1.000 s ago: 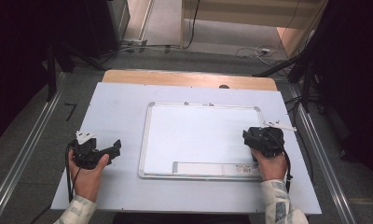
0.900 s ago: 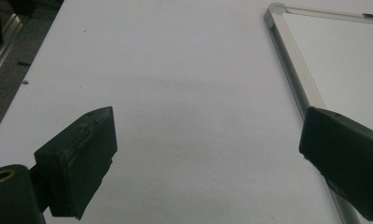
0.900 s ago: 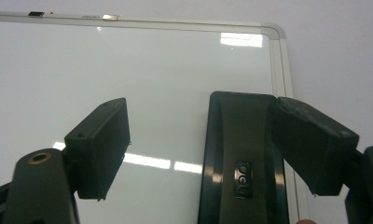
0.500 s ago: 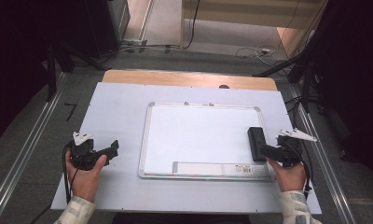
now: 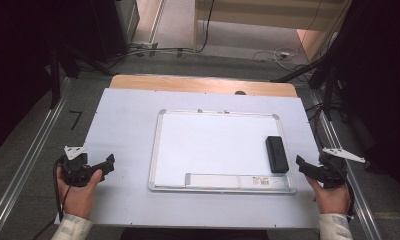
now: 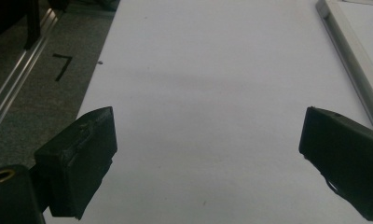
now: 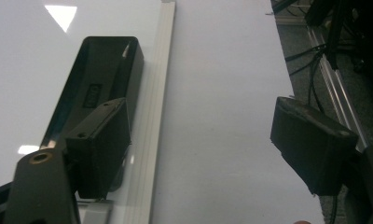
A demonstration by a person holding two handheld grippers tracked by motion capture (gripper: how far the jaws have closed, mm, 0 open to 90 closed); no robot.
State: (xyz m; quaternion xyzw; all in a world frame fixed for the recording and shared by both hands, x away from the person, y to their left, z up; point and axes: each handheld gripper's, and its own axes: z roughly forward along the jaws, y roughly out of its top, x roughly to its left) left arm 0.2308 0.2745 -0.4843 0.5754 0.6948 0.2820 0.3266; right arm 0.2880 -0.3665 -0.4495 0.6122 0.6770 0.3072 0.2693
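Observation:
A black eraser (image 5: 277,154) lies flat on the white board (image 5: 213,142), close to its right frame. My right gripper (image 5: 302,164) is off the board to the eraser's right, open and holding nothing. In the right gripper view the eraser (image 7: 105,74) lies beyond the left jaw, by the board's frame (image 7: 163,70), and bare table shows between the wide jaws of the right gripper (image 7: 201,112). My left gripper (image 5: 107,162) rests open over the table left of the board. Nothing is between the jaws of the left gripper (image 6: 210,121), and the board's frame (image 6: 348,46) runs at the right.
The pale table sheet (image 5: 123,125) has a wooden strip (image 5: 203,84) along its far edge. Metal rails (image 5: 33,150) run down both sides over grey floor, with cables (image 5: 288,52) beyond the table. A printed label strip (image 5: 238,181) lies along the board's near edge.
The right gripper has drawn back to the right, off the board, leaving the eraser lying on it. The left hand has drifted slightly left.

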